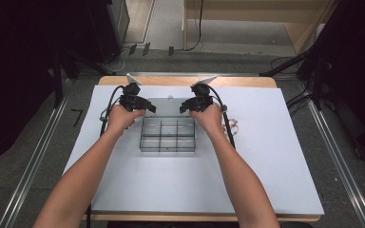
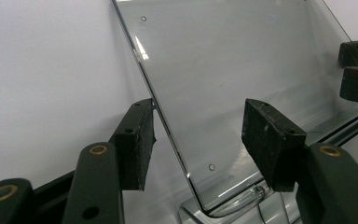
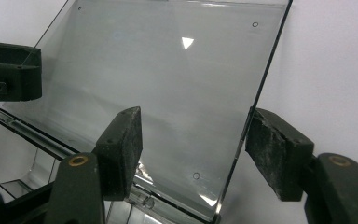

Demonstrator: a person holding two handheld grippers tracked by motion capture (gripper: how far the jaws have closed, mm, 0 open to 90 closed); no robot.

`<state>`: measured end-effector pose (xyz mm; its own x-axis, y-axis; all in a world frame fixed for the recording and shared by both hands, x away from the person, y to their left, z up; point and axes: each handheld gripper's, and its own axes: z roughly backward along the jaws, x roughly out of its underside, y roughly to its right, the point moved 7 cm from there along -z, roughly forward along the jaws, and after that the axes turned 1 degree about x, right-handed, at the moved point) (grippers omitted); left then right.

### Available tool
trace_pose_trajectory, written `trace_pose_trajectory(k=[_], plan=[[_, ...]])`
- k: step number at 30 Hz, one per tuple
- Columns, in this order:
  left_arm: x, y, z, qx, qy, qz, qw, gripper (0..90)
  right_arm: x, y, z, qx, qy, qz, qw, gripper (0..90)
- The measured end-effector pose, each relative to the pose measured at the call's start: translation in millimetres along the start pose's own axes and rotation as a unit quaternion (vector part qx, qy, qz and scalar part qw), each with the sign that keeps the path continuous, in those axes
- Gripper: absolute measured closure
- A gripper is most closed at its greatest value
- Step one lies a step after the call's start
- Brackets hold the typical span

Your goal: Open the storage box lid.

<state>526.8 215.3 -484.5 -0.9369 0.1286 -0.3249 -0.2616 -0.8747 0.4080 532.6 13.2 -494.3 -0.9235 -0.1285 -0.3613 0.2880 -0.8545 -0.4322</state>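
- High view: a clear compartment box (image 1: 167, 135) sits at the middle of the white table sheet (image 1: 266, 156), its hinged lid (image 1: 168, 105) swung open toward 12 o'clock. The left gripper (image 1: 140, 105) stands at the lid's 9 o'clock edge and the right gripper (image 1: 190, 105) at its 3 o'clock edge, each about equally near. The lid's long axis runs from 9 to 3 o'clock, straight between the two claws.
- Left gripper view: the lid's side edge (image 2: 168, 130) rises from 6 toward 11 o'clock between the jaws. The left pad lies at or very near the edge; the right pad stands clear over the pane. The claw is released, gripping nothing.
- Right gripper view: the lid's other side edge (image 3: 256, 107) climbs from 6 toward 1 o'clock between the jaws, a gap on both sides. This claw is also released, so I judge either could close on its edge.
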Motion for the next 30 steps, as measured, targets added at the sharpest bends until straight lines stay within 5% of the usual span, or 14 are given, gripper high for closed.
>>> trace_pose_trajectory(k=[14,30], plan=[[0.4,0.8,13.3,0.005,0.007,-0.008,0.9999,44.0,-0.8,0.9,8.4,0.007,0.012,0.022,0.9997,40.2],[9.9,7.3,30.2,0.019,0.021,-0.024,0.9993,43.2,6.2,2.6,30.9,0.029,0.018,0.081,0.9962,41.7]])
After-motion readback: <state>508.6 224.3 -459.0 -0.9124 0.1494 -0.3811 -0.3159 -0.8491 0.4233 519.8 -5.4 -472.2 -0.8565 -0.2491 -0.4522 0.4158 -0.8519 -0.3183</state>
